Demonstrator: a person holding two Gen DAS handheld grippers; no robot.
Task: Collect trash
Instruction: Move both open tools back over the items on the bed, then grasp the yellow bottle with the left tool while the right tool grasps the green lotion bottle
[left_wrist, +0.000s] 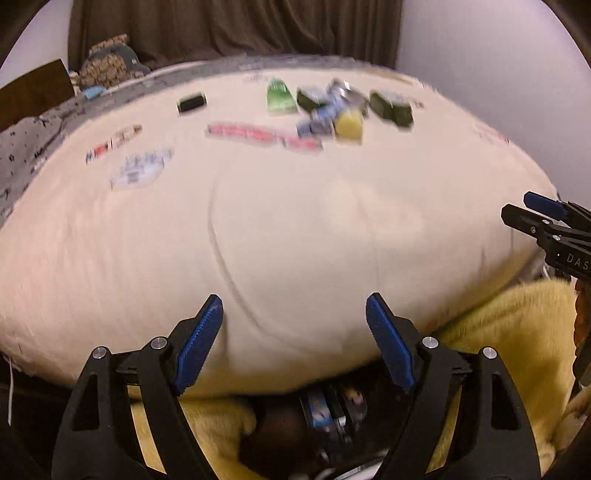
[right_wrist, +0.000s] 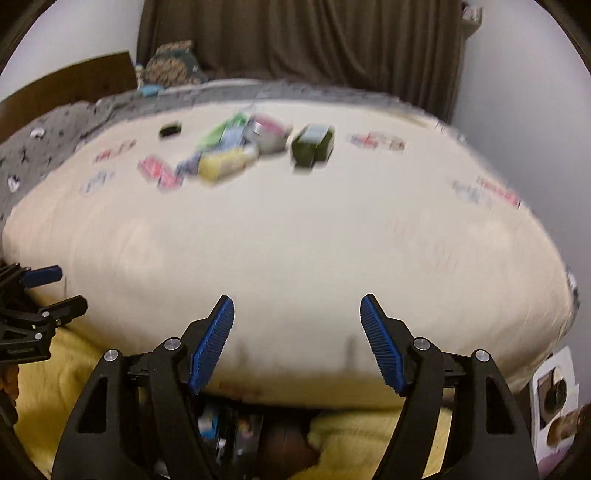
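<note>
Trash: a blurry pile of small packets and boxes (left_wrist: 332, 107) lies on the far side of the cream bed cover (left_wrist: 280, 229), well away from both tools. In it I can make out a green packet (left_wrist: 280, 96), a yellow block (left_wrist: 349, 123) and a dark green box (left_wrist: 391, 107). A small black box (left_wrist: 191, 102) sits alone to the left of the pile.

Left tool: the left tool (left_wrist: 294, 341) is wide open with nothing between its blue pads (left_wrist: 199, 343). It hangs low over the near edge of the bed and points toward the pile.

Right tool: the right tool (right_wrist: 296, 341) is wide open and empty too. It sits beside the left one, at about the same height, and also faces the pile (right_wrist: 236, 147).

What could go wrong: the pictures are smeared, so the tools seem to be moving fast. I think a fast reach could knock the pile and scatter it. The packets look thin and flat, so the pads might pinch the soft bed cover too. The two tools are near each other and might bump if both go for the same piece.

Below: a fuzzy yellow blanket (left_wrist: 509, 325) lies under the tools.
</note>
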